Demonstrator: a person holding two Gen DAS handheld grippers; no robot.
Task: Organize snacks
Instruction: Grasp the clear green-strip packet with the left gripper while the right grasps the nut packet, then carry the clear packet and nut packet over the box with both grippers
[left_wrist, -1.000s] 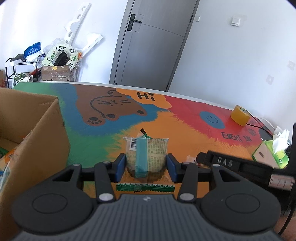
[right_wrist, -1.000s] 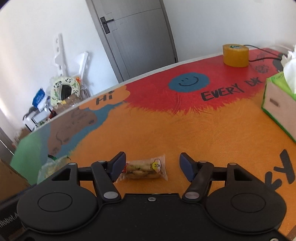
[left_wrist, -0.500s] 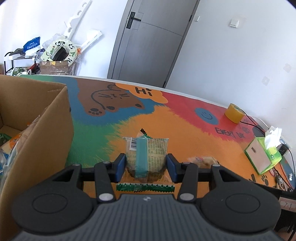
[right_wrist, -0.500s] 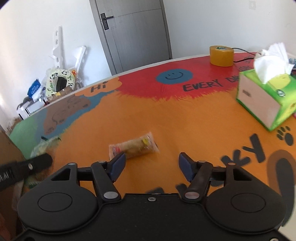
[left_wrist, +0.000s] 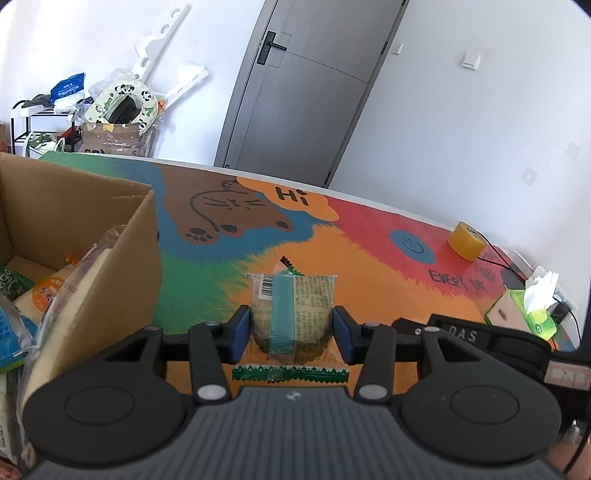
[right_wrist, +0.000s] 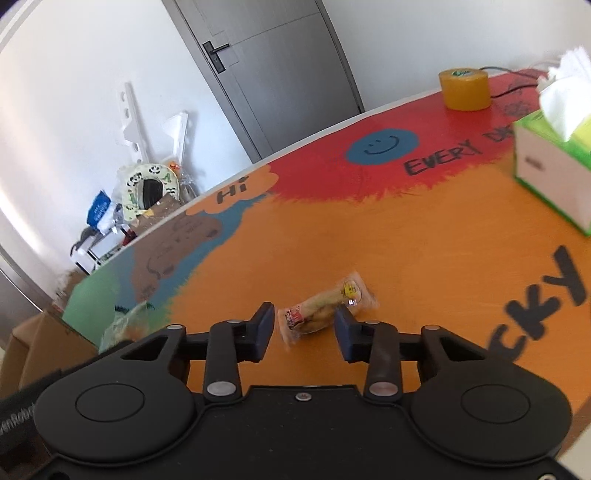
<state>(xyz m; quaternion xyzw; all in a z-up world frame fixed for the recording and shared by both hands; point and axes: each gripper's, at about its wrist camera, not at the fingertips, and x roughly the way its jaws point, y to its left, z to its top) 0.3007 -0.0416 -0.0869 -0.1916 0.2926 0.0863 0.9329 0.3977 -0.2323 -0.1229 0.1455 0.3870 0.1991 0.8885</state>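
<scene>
A: Where does the green-striped snack packet (left_wrist: 291, 314) sit relative to the left gripper (left_wrist: 291, 332)?

B: Right between its blue pads (left_wrist: 241, 328), which are clamped on both sides of the packet. It is held off the colourful table mat (left_wrist: 369, 266), just to the right of the open cardboard box (left_wrist: 122, 258), which already has other packets inside.

A: And the right gripper (right_wrist: 304, 328)?

B: Its fingers stand apart, low over the orange part of the mat. A small clear-wrapped snack (right_wrist: 325, 308) with a yellow sticker lies on the mat, its near end in the gap between the fingertips and its far end slanting off to the right. The right fingertip looks to be at the wrapper's edge; whether it touches, I cannot tell.

A: What differs from half a second ago?

B: The left grip on the packet is unchanged, but the box wall fills more of that view. On the right, the snack lay ahead of the fingers and left of centre; now the gripper has closed in around it, with the gap between the fingers narrower. The tissue box (right_wrist: 546, 173) has slid toward the right edge of the view.
</scene>
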